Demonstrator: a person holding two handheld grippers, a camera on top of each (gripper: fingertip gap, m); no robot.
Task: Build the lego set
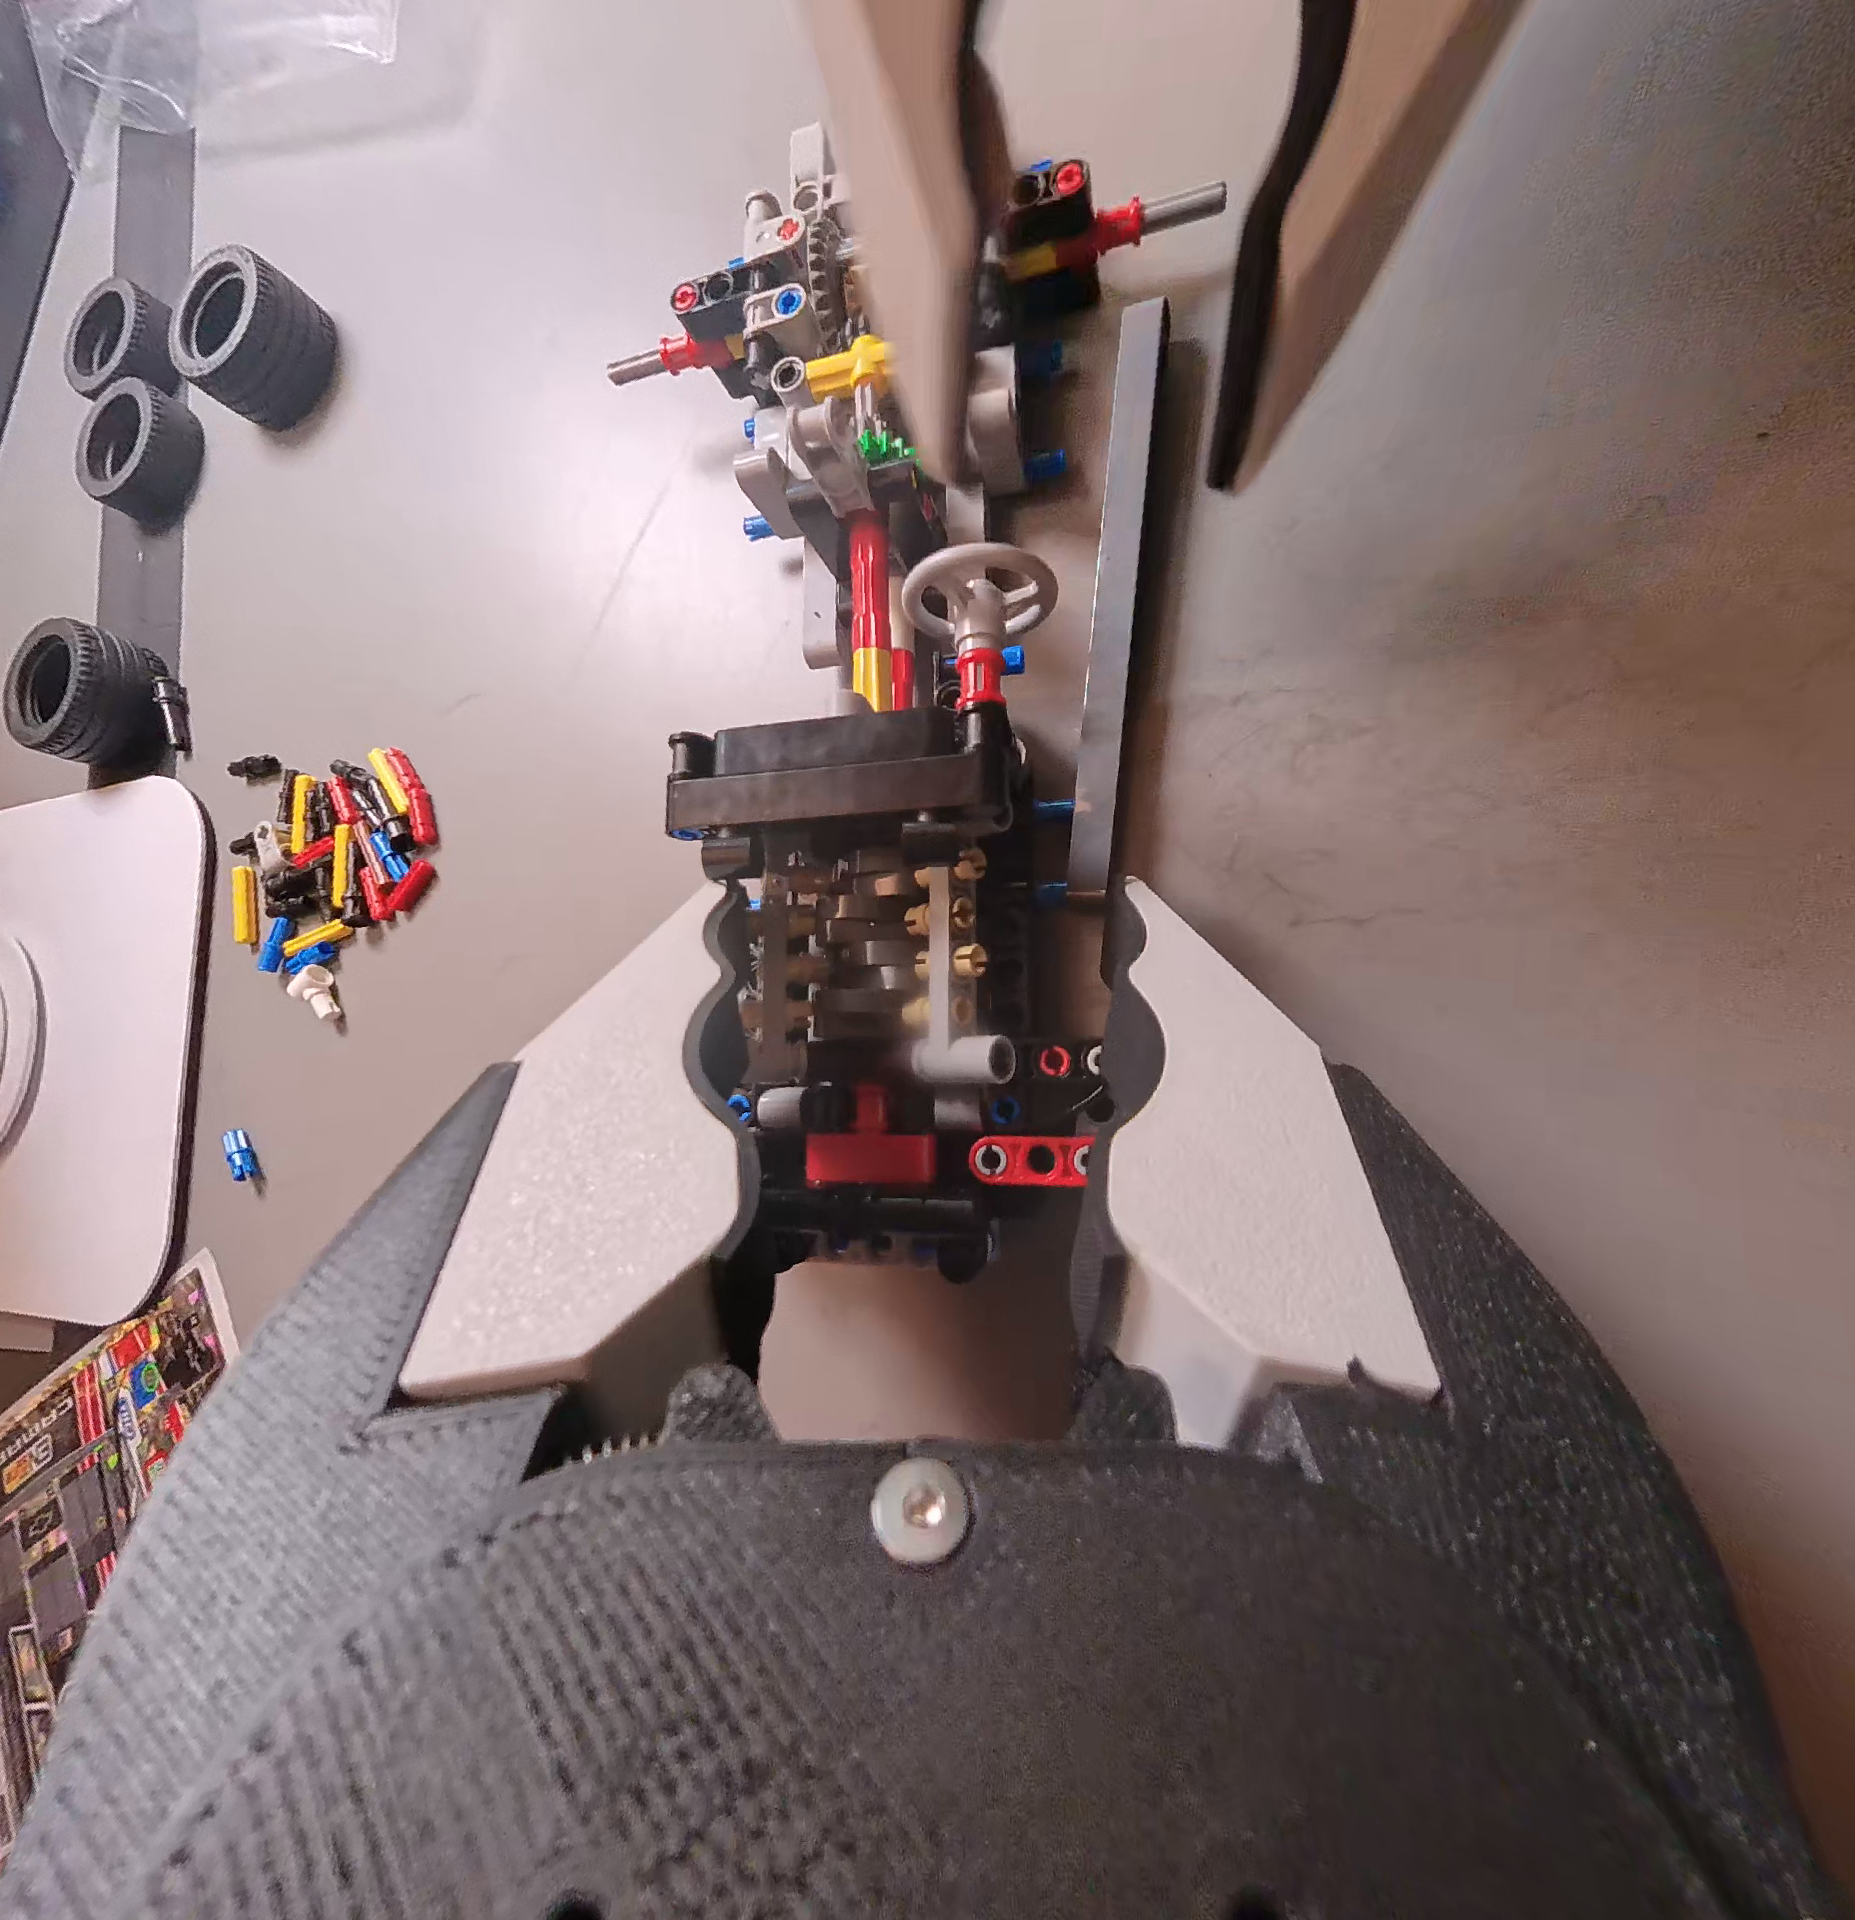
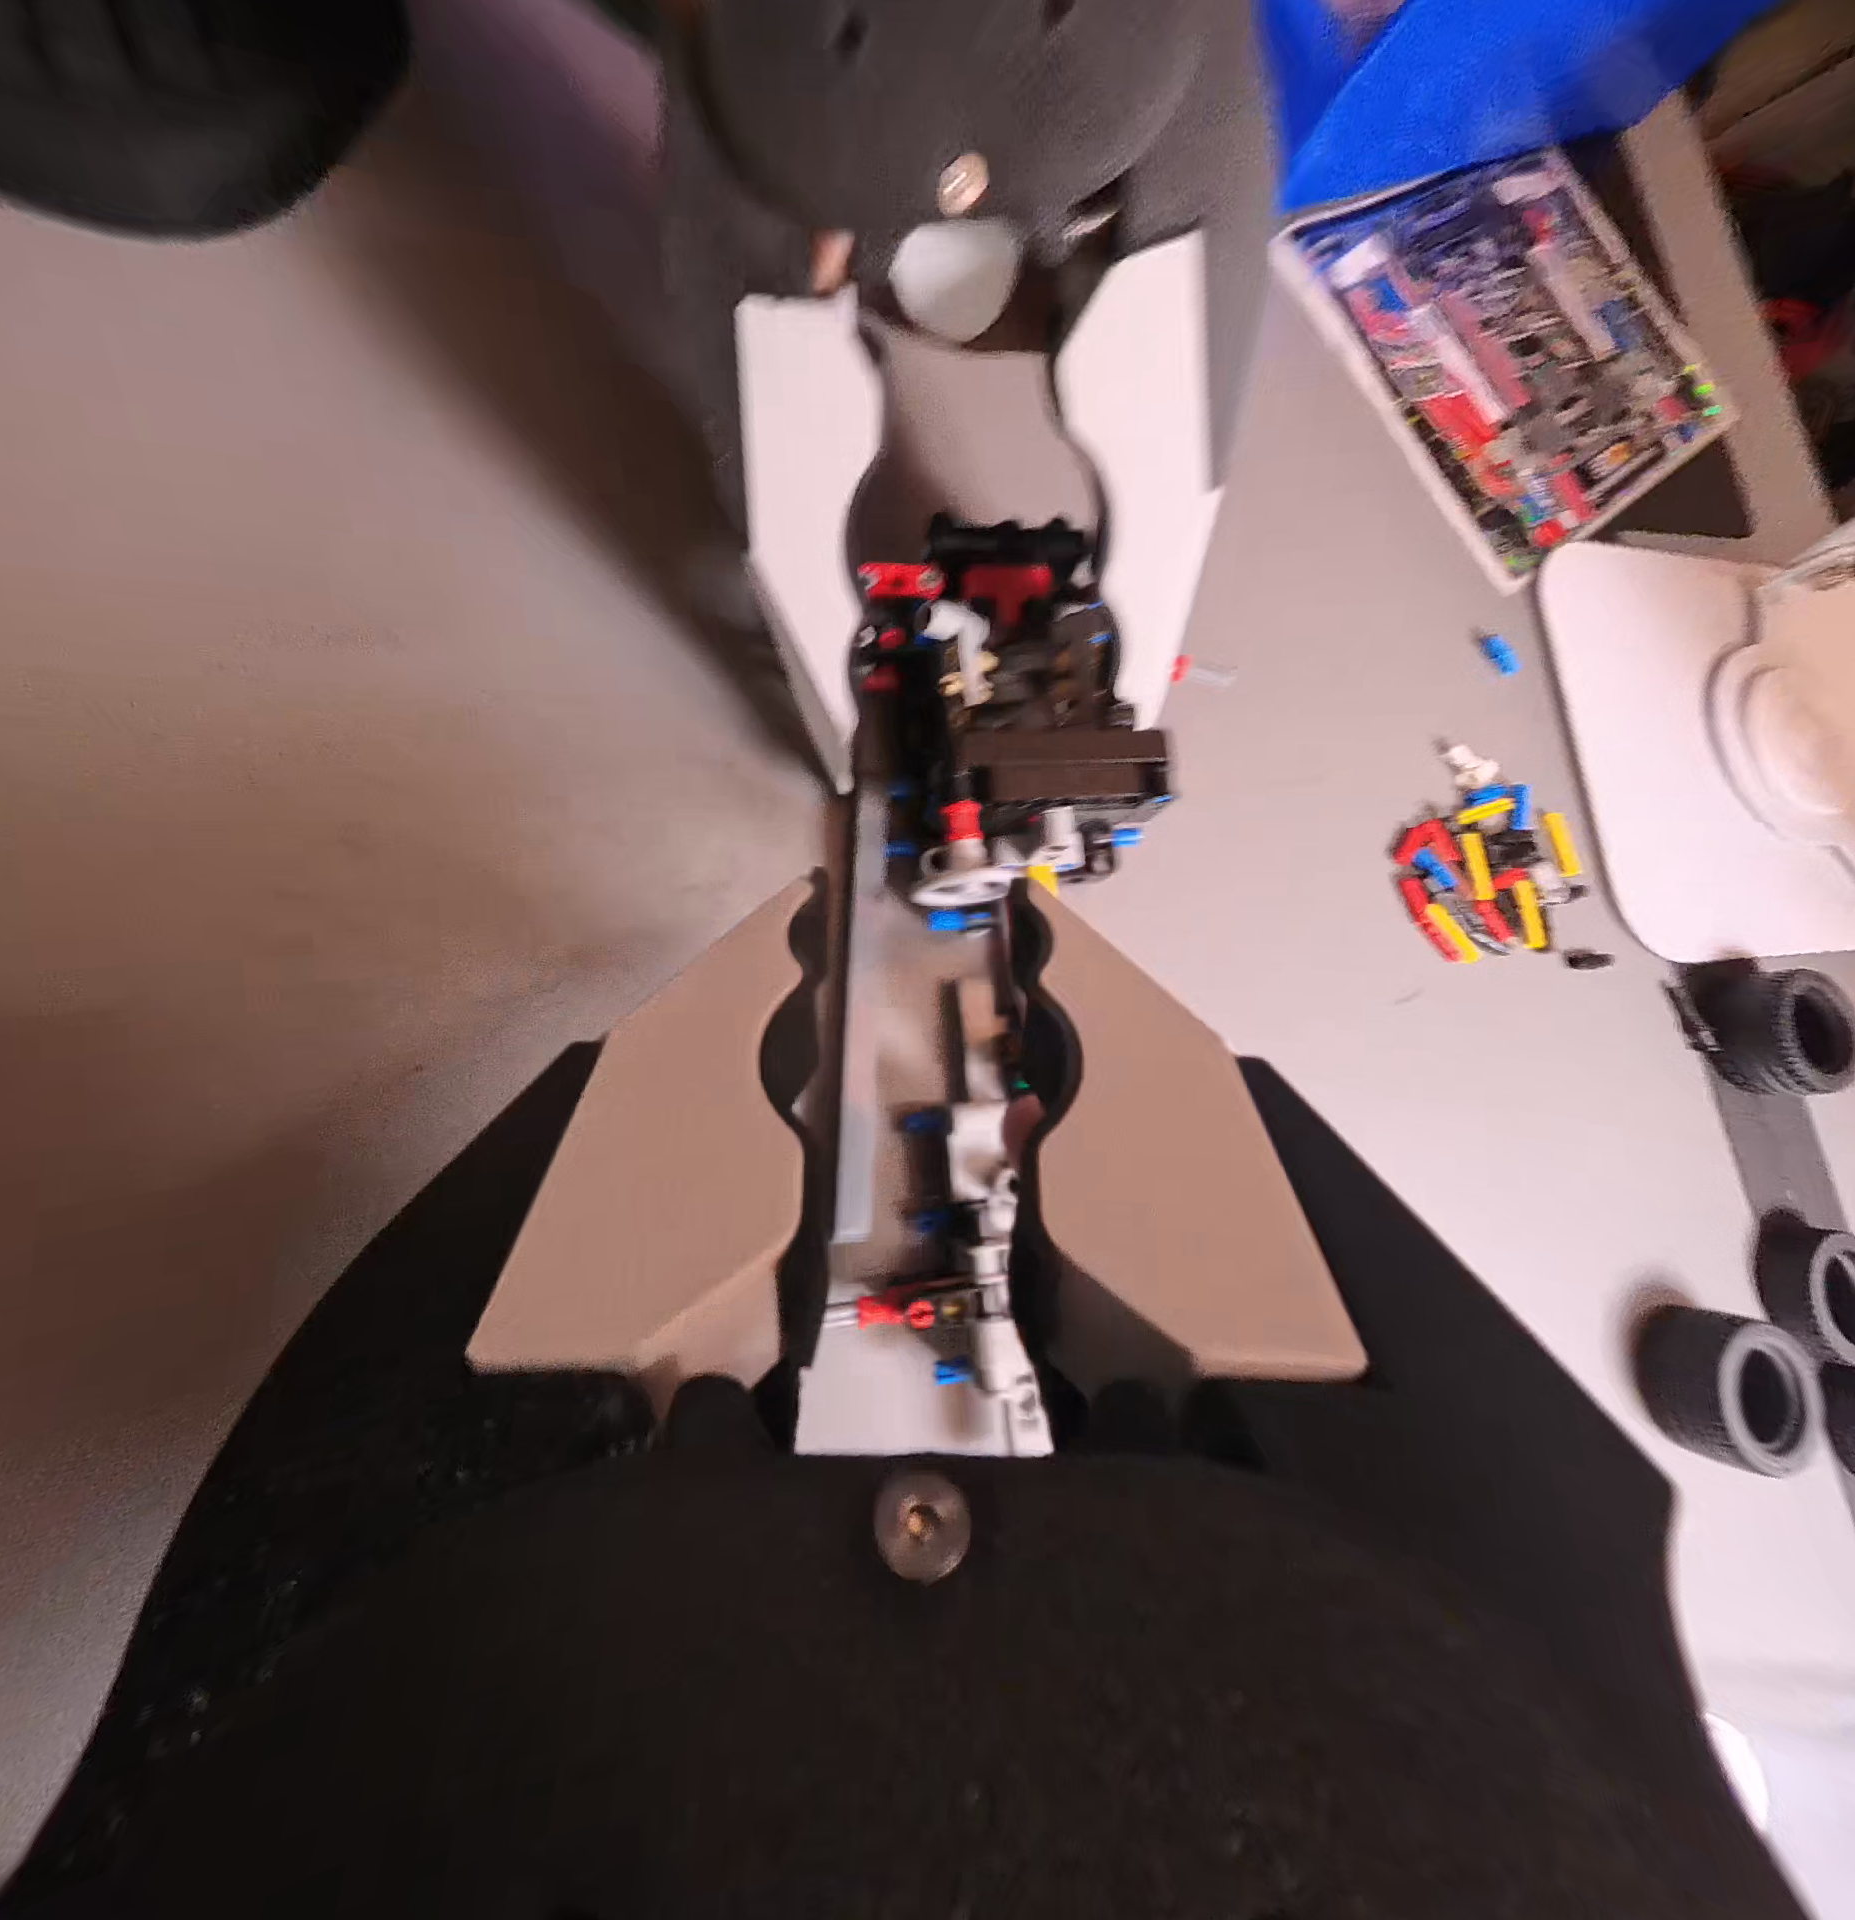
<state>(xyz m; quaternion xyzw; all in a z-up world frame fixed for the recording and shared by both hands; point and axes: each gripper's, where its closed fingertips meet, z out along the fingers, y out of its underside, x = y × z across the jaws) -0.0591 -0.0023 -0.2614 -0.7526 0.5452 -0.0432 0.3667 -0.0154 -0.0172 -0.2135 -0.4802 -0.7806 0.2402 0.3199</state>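
Note:
A partly built lego car chassis [image 1: 850,769] lies lengthwise on the grey table, with a black block, a grey steering wheel [image 1: 980,592] and axles at its far end. My left gripper [image 1: 923,904], with white fingers, is shut on the chassis's near engine end. My right gripper [image 2: 928,894], with tan fingers, is open and straddles the other end of the chassis [image 2: 1058,769] from the opposite side. One tan finger is over the chassis middle, the other outside a grey strip [image 1: 1120,623]. The right gripper also shows in the left wrist view [image 1: 1079,473]. The right wrist view is blurred.
Several black tyres [image 1: 253,353] and a pile of loose coloured pins [image 1: 331,862] lie left of the chassis. A single blue pin [image 1: 239,1155], a white stand base [image 1: 81,1039] and the instruction booklet [image 1: 71,1455] are nearer. A blue object [image 2: 1474,94] lies beyond the booklet. Left tips to right tips: about 7 cm. The single blue pin [image 1: 239,1155] lies some 20 cm from my left tips, 25 cm from my right tips. Seen from the right wrist view [image 2: 1499,654] as well.

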